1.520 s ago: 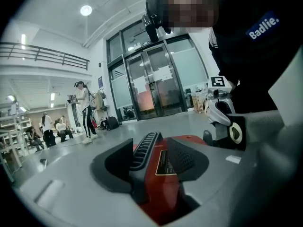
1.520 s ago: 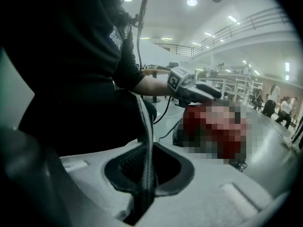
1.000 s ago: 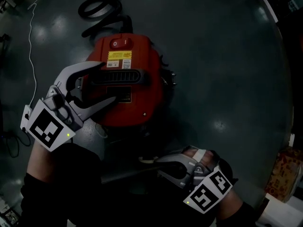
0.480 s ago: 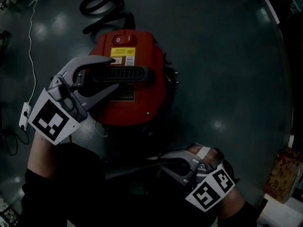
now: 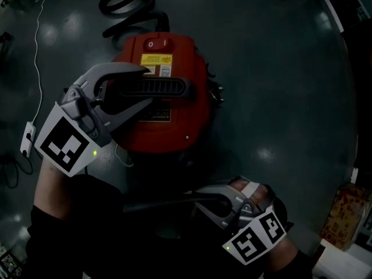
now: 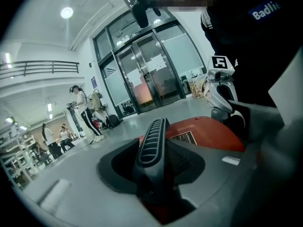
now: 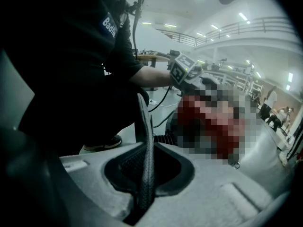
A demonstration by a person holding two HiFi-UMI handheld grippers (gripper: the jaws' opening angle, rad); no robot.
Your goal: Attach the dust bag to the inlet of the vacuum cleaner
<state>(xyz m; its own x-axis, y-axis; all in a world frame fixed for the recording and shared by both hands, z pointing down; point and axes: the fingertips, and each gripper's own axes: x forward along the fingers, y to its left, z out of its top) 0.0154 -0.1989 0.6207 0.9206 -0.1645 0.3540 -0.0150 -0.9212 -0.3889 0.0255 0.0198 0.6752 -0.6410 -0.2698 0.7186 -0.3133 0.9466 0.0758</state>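
Note:
The vacuum cleaner's red top (image 5: 180, 127) lies on the dark floor in the head view, with its black ribbed handle (image 5: 165, 88) running across it. My left gripper (image 5: 145, 86) reaches in from the left; its jaws have just been closing and now clamp the handle (image 6: 152, 141), which fills the gap between them. Lower in the head view, my right gripper (image 5: 196, 202) is shut on a thin dark strip (image 5: 157, 206) that runs off to the left. In the right gripper view this strip (image 7: 146, 141) stands on edge between the jaws. What it belongs to I cannot tell. No dust bag is clearly visible.
A black hose (image 5: 125, 4) coils on the floor behind the vacuum. A white cable (image 5: 39, 45) leads to a small white box (image 5: 27, 139) at the left. A printed carton (image 5: 343, 214) stands at the right edge. Several people (image 6: 85, 112) stand far off near glass doors.
The left gripper's jaws have drawn in from wide open until they clamp the black handle. The right gripper has stayed put on the dark strip.

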